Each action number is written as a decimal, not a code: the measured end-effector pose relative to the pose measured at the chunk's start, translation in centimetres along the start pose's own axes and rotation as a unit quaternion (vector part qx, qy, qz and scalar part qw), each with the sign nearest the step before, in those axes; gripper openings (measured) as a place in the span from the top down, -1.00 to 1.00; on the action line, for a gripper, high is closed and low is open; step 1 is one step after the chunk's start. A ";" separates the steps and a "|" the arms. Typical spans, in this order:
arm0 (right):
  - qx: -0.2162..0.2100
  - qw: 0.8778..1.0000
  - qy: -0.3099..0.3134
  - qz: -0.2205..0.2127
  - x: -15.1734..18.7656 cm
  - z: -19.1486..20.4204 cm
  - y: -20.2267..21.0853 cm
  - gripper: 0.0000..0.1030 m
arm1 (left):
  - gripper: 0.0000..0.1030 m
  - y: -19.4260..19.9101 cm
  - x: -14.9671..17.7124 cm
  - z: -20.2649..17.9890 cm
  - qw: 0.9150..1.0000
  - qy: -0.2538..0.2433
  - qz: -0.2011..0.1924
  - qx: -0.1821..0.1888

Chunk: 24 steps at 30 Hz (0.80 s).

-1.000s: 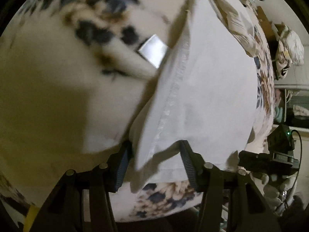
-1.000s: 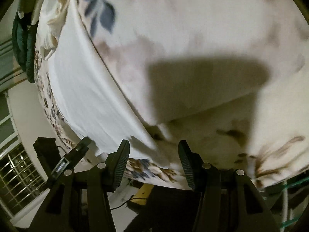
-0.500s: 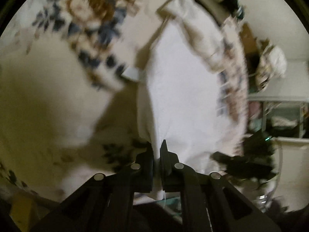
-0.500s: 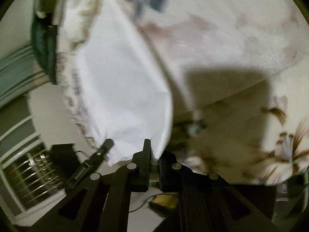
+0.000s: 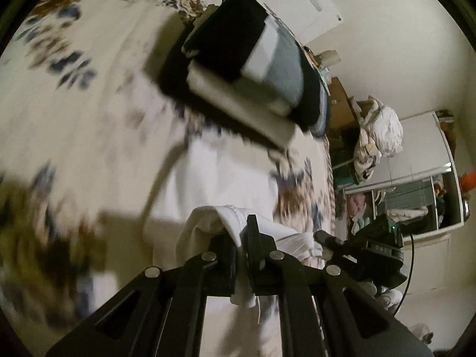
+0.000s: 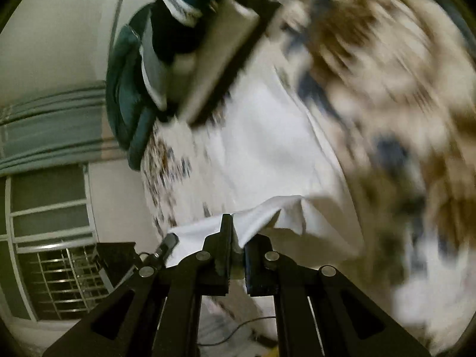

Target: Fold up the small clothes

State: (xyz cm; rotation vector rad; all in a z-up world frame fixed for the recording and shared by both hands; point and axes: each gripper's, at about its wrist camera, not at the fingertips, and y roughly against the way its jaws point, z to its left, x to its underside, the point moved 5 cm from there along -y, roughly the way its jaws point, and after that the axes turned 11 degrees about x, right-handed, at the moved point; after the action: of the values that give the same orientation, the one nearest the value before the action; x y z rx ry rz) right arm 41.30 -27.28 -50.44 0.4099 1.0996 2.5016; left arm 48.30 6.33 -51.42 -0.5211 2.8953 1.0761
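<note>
Pinched at both near corners, the white garment (image 5: 220, 178) is held up off the floral bedspread (image 5: 89, 113), and the fold is judged to be at its halfway point. The left gripper (image 5: 241, 238) is seen with its jaws drawn together on bunched white cloth at one corner; the right gripper (image 6: 236, 244) is likewise clamped on the hem at the other corner, with a taut edge of fabric stretched between them. The far half of the garment (image 6: 267, 136) is left lying flat on the bedspread, near its edge toward the room.

Beyond it, a stack of folded clothes (image 5: 253, 68) is seen resting on the bedspread, dark pieces over pale ones, so a good share of the work is judged already done. In the right wrist view the same stack (image 6: 178, 44) is shown just past the garment's far end.

What is left, as far as can be judged: the lifted near edge is to be carried over and laid onto the far half, the corners matched, the cloth released and smoothed. Much of both views is blurred, so finer creases cannot be told.
</note>
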 end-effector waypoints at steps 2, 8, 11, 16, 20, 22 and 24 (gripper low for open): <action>0.001 1.000 -0.008 -0.019 -4.3 1.3 -0.9 0.84 | 0.87 -1.0 -3.0 1.3 1.000 0.020 -0.002 0.013; 0.009 0.998 -0.011 -0.056 -11.3 1.9 -1.5 -0.05 | 0.11 -0.1 -7.4 3.5 0.998 0.032 -0.047 -0.004; 0.049 0.997 0.013 -0.063 -12.1 1.7 -1.2 -0.09 | -0.01 0.0 -6.7 4.5 0.999 0.023 -0.039 -0.026; 0.108 0.993 0.030 -0.046 -12.0 -0.2 -3.1 -0.10 | -0.01 -3.8 -5.4 6.0 0.998 0.020 0.018 -0.054; 0.120 0.992 0.023 -0.036 -12.8 -0.5 -5.5 -0.10 | 0.04 -7.3 -5.9 6.8 0.997 0.015 0.037 -0.066; 0.112 0.993 0.011 -0.032 -13.8 -0.5 -6.5 -0.10 | 0.85 -8.4 -6.4 6.1 0.997 -0.013 0.040 -0.072; 0.100 0.995 0.002 -0.029 -14.7 -0.4 -7.5 0.41 | 0.94 -8.8 -6.8 4.7 0.995 -0.048 0.046 -0.069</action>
State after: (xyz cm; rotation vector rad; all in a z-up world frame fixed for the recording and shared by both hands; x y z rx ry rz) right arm 55.85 -29.49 -57.96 0.4205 1.3507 2.3514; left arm 56.92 5.13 -59.71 -0.3321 2.7992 1.2837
